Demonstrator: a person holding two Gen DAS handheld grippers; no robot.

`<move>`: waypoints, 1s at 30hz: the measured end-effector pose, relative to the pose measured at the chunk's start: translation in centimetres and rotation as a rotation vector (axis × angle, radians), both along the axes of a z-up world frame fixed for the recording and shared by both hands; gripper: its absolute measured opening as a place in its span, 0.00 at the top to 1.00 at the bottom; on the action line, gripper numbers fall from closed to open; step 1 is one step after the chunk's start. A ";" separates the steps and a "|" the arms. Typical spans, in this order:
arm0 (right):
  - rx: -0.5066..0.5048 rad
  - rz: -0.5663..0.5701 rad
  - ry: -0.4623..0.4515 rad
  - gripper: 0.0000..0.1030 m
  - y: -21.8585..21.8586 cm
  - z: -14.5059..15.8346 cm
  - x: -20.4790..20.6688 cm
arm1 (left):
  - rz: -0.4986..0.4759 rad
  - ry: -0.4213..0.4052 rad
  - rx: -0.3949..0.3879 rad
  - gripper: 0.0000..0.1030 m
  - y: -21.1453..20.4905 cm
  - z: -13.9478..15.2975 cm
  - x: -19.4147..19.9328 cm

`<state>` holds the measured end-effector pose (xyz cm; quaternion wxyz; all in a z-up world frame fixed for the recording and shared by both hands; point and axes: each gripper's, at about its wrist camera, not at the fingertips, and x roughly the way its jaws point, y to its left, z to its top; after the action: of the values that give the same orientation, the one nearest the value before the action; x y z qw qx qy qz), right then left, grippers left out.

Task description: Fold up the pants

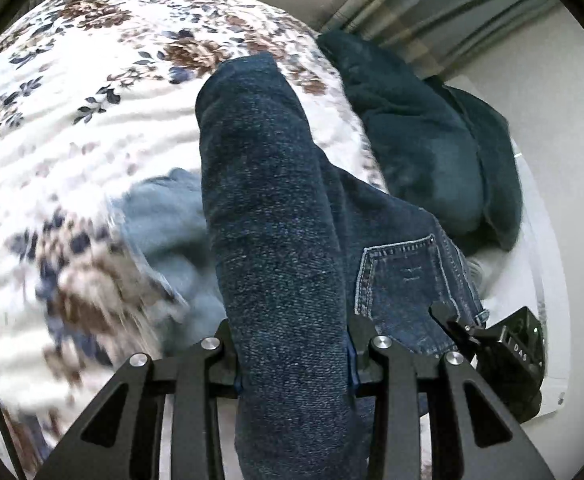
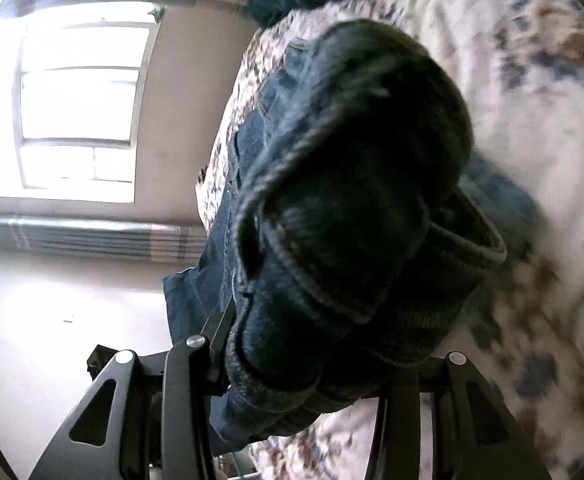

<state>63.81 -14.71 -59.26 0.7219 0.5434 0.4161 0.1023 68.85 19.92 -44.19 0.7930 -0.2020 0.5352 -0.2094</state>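
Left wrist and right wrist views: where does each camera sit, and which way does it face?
Left wrist: on the left gripper, looking down over dark blue denim jeans clamped in its jaws, floral bedspread beyond.
Right wrist: on the right gripper, jeans bunched in its jaws, window at left.
Shared: jeans, bedspread.

I'm getting daylight pouring in thru the window, blowing out to pure white w/ glare bleeding onto the wall. Jeans are sitting backlit there, nearly black, detail getting lost. Left view's looking evenly lit, denim weave staying crisp, but the floral bedspread is smearing w/ motion blur. Fisheye's bending both frames, corners vignetting black.
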 end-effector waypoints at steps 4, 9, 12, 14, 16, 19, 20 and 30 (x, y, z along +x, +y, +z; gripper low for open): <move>-0.028 0.032 0.040 0.57 1.3 -5.6 4.5 | 0.006 0.070 -0.007 0.68 1.9 -6.6 2.8; -0.073 0.072 0.061 0.55 2.4 -9.1 4.6 | 0.004 0.125 -0.021 0.63 3.6 -11.6 2.9; -0.042 0.082 0.101 0.46 1.3 -9.0 4.9 | 0.003 0.114 0.011 0.55 3.5 -10.3 2.6; -0.059 0.093 0.139 0.45 0.2 -8.2 4.7 | 0.015 0.097 0.086 0.43 3.2 -9.1 2.2; -0.163 0.140 0.178 0.32 -0.7 -6.8 4.4 | 0.047 0.078 0.176 0.38 2.9 -7.9 1.2; -0.481 0.165 0.191 0.22 -1.1 -3.4 5.9 | 0.115 0.062 0.296 0.13 2.4 -6.8 -0.1; -0.523 0.164 0.190 0.21 -0.8 -2.8 5.8 | 0.122 0.053 0.318 0.10 2.1 -6.8 -0.5; -0.999 0.311 0.248 0.13 4.7 2.0 4.6 | 0.157 0.075 0.435 0.02 -1.4 -7.4 -3.6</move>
<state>68.44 -10.04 -57.22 0.8144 0.0737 0.5717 -0.0674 65.29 18.56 -51.63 0.8112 -0.0752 0.5795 -0.0193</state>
